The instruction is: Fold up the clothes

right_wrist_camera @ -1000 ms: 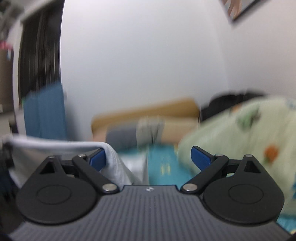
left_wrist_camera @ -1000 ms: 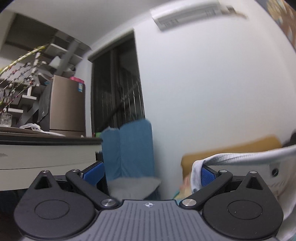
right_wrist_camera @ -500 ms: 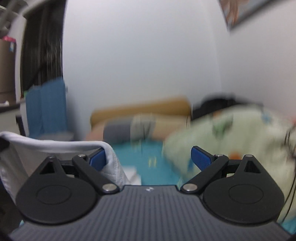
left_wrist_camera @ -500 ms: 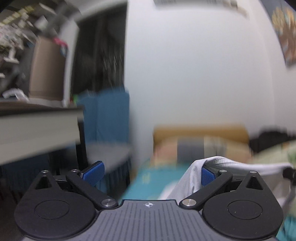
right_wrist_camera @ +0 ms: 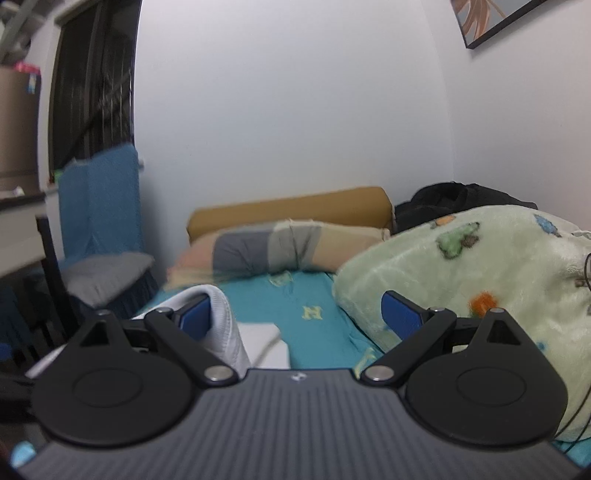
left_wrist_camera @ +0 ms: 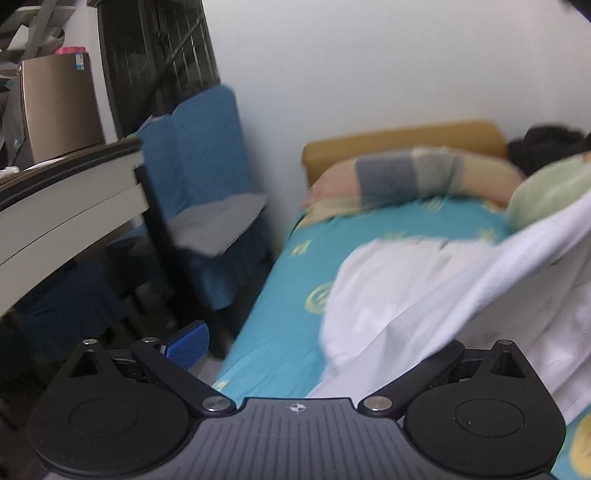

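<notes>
**White garment draped over one finger of each spread gripper, above the bed**

Left gripper (left_wrist_camera: 321,343): fingers standing wide apart, not clamping. Left blue pad (left_wrist_camera: 186,346) showing bare; right finger lying hidden under the white garment (left_wrist_camera: 417,295), which is draping over it and trailing onto the bed. Cloth hooked rather than pinched, as far as can be told.

Right gripper (right_wrist_camera: 299,315): fingers likewise spread. Garment edge (right_wrist_camera: 225,328) wrapping around the left pad (right_wrist_camera: 195,316); right pad (right_wrist_camera: 400,315) showing clear of cloth. More white fabric lying on the sheet just ahead of the gripper body.

Surface: bed under a teal sheet (left_wrist_camera: 280,317) carrying yellow motifs. Striped pillow (left_wrist_camera: 413,177) in pink, grey and beige lying across the head, against a tan headboard (left_wrist_camera: 402,138). Pale green fleece blanket (right_wrist_camera: 480,280) with small printed shapes bunching up along the right side; dark clothing (right_wrist_camera: 461,201) piling behind it in the corner.

Room: plain white wall behind the bed, corner of a framed picture (right_wrist_camera: 491,22) hanging at upper right. Chair under a blue quilted cover (left_wrist_camera: 207,155) with a grey cushion (left_wrist_camera: 218,225) standing beside the bed on the left. Desk edge (left_wrist_camera: 66,206) projecting in front of the chair. Dark barred window (left_wrist_camera: 159,62) and a brown box (left_wrist_camera: 59,107) sitting beyond.
</notes>
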Action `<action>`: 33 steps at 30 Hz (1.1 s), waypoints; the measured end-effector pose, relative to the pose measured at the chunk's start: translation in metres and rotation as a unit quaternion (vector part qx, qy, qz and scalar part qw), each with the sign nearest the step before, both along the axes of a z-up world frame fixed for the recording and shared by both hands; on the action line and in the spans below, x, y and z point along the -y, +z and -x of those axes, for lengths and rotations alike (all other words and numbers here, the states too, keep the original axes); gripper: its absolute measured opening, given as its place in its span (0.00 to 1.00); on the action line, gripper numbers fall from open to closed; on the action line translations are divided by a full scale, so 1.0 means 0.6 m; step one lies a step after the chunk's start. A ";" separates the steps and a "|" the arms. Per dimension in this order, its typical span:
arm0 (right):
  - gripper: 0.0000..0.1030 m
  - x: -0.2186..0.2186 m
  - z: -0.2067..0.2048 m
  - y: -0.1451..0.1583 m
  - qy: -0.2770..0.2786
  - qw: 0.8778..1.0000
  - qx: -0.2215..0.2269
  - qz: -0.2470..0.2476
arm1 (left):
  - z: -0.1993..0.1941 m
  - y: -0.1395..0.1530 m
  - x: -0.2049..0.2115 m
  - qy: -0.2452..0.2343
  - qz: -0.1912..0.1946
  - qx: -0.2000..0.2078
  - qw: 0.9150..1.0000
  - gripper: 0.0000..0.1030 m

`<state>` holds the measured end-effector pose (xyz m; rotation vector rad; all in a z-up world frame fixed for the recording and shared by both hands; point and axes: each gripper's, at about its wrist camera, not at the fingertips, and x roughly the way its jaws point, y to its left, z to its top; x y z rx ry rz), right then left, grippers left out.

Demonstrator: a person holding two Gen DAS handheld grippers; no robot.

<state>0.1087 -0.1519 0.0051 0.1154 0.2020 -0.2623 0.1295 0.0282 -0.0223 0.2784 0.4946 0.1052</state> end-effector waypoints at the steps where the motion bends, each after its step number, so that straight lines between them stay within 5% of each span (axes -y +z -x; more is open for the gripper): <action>1: 0.94 0.002 -0.005 -0.008 -0.005 1.000 -0.011 0.008 | 0.004 0.001 -0.006 0.006 -0.002 -0.001 1.000 1.00; 6: 0.94 -0.003 -0.041 -0.074 0.001 0.993 -0.117 0.026 | 0.012 0.026 -0.045 0.039 0.050 -0.006 0.998 1.00; 10: 0.94 -0.020 -0.051 -0.127 0.027 0.977 -0.211 0.025 | 0.026 0.064 -0.080 0.085 0.096 0.034 0.991 0.99; 12: 0.94 -0.009 -0.034 -0.133 -0.007 0.978 -0.210 0.012 | 0.038 0.084 -0.100 0.101 0.126 0.053 0.986 0.99; 14: 0.94 0.015 -0.006 -0.107 -0.039 0.986 -0.160 -0.028 | 0.055 0.104 -0.111 0.104 0.146 0.073 0.981 0.99; 18: 0.94 0.019 0.042 0.026 -0.057 0.998 -0.036 -0.006 | 0.090 0.170 -0.120 0.094 0.172 0.127 0.972 0.99; 22: 0.94 0.015 0.092 0.193 -0.057 0.995 0.073 0.040 | 0.145 0.312 -0.117 0.062 0.177 0.227 0.956 1.00; 28: 0.94 0.023 0.203 0.472 -0.034 0.978 0.198 0.058 | 0.259 0.588 -0.123 0.001 0.184 0.362 0.914 1.00; 33: 0.94 0.015 0.327 0.647 -0.017 0.953 0.288 0.094 | 0.375 0.768 -0.121 -0.041 0.169 0.451 0.876 1.00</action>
